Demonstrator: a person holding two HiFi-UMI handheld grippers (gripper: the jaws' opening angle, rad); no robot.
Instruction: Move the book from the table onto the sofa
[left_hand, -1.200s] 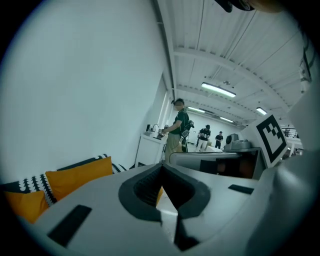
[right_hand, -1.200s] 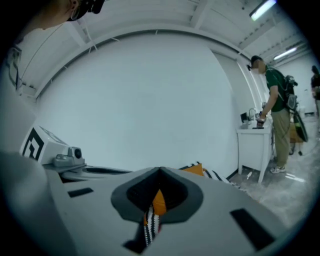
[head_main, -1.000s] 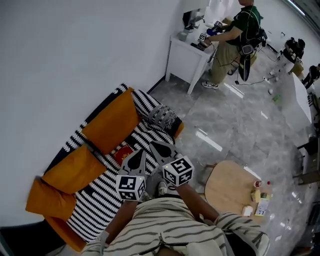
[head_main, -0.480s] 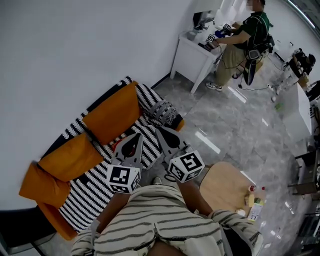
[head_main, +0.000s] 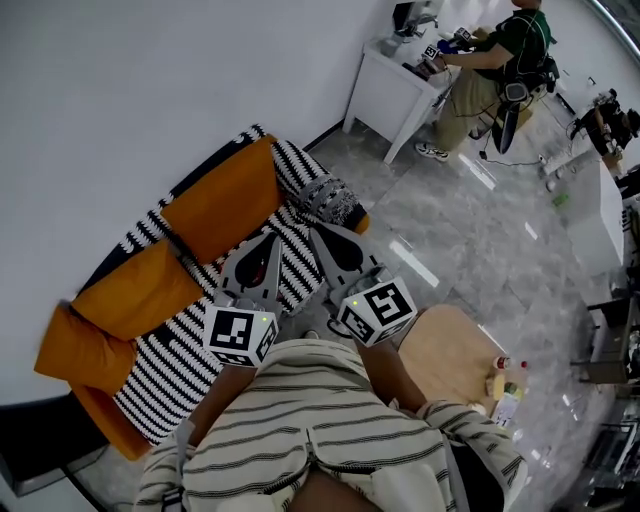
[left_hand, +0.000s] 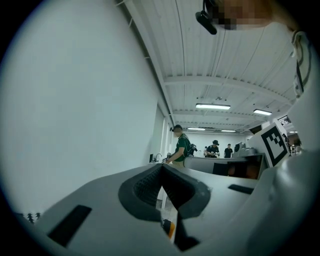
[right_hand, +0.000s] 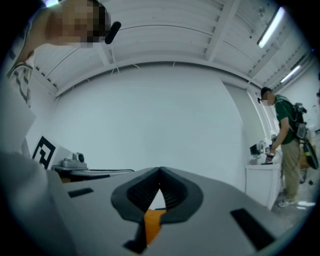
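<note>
No book shows in any view at this moment. My left gripper (head_main: 264, 238) and right gripper (head_main: 318, 234) hang side by side above the seat of the striped black-and-white sofa (head_main: 180, 340), which has orange cushions (head_main: 220, 205). Both are shut and empty. The left gripper (left_hand: 162, 166) has its jaws closed tip to tip and points level at the white wall. The right gripper (right_hand: 160, 171) does the same, and a scrap of orange cushion (right_hand: 154, 220) shows below its tips. The left gripper's body covers part of the seat.
A grey patterned pillow (head_main: 330, 200) lies at the sofa's right end. A round wooden table (head_main: 450, 350) stands at lower right with small bottles (head_main: 505, 385) on its edge. Farther off a person (head_main: 490, 60) works at a white desk (head_main: 390, 85). Grey tiled floor lies between.
Both grippers have risen together above the sofa, still shut. A red book lay on the striped seat by the left gripper's tip a second ago; the gripper now hides that spot.
</note>
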